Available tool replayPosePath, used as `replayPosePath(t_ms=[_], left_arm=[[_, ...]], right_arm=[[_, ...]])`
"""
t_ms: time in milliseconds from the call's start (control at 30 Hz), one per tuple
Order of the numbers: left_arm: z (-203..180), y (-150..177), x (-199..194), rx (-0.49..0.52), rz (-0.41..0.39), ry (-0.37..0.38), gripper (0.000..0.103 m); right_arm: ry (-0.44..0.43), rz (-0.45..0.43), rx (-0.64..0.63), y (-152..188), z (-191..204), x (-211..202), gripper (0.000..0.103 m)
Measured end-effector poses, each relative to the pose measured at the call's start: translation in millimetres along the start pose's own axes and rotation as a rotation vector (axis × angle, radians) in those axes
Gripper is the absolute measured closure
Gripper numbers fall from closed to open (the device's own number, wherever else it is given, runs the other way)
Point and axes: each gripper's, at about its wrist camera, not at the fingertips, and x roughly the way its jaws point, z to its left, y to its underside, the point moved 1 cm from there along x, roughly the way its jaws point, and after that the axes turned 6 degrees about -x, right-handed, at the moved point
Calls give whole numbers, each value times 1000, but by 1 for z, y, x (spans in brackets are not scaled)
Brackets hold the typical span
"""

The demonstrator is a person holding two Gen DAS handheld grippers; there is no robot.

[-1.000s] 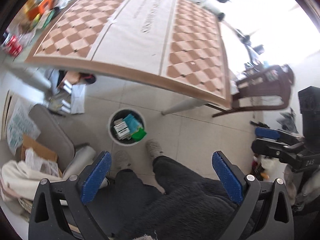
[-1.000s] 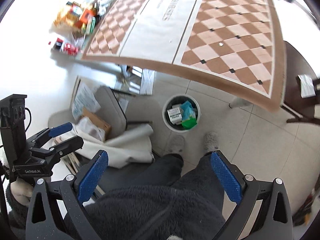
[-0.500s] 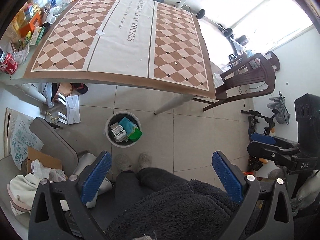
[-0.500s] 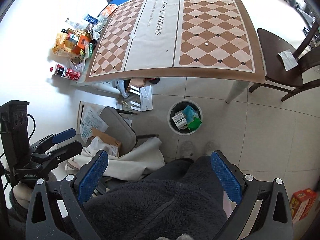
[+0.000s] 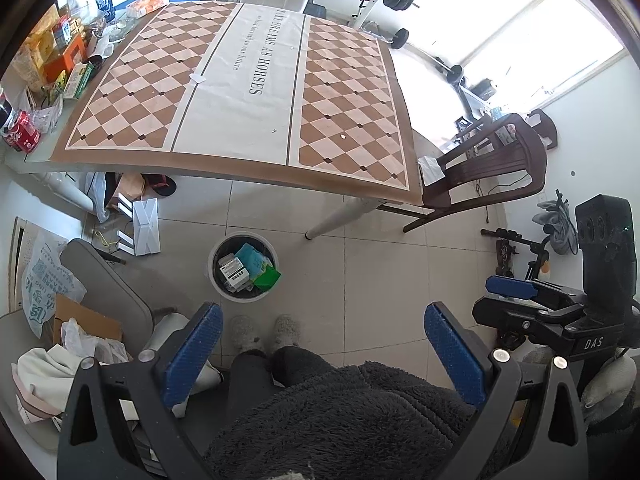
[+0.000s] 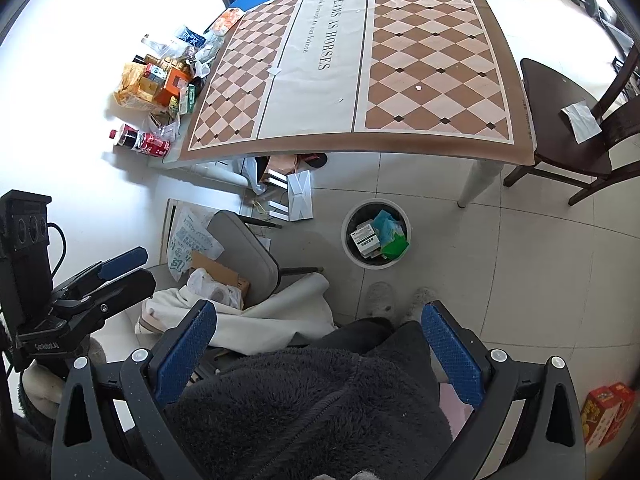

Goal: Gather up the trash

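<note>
A round white trash bin stands on the tiled floor below the table edge, holding boxes and green and teal wrappers; it also shows in the right wrist view. My left gripper is open and empty, held high above the floor over the person's dark fleece lap. My right gripper is open and empty at about the same height. The checkered tablecloth carries small white scraps. Snack packs and red cans crowd the table's left edge.
A dark wooden chair stands at the table's right end with paper on its seat. A grey chair, cardboard, bags and cloth lie on the floor at left. Red boxes sit on the floor at right.
Both grippers have risen and pulled back from the table, so the whole tabletop and more floor now show. Both stay open and empty.
</note>
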Motion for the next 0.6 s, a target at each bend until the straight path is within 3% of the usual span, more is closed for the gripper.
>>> replayPosePath(t_ms=[600], left_arm=[[-13,12,4,24,23,-4,0]], right_arm=[[-8,19,-2,14,-4,2,0]])
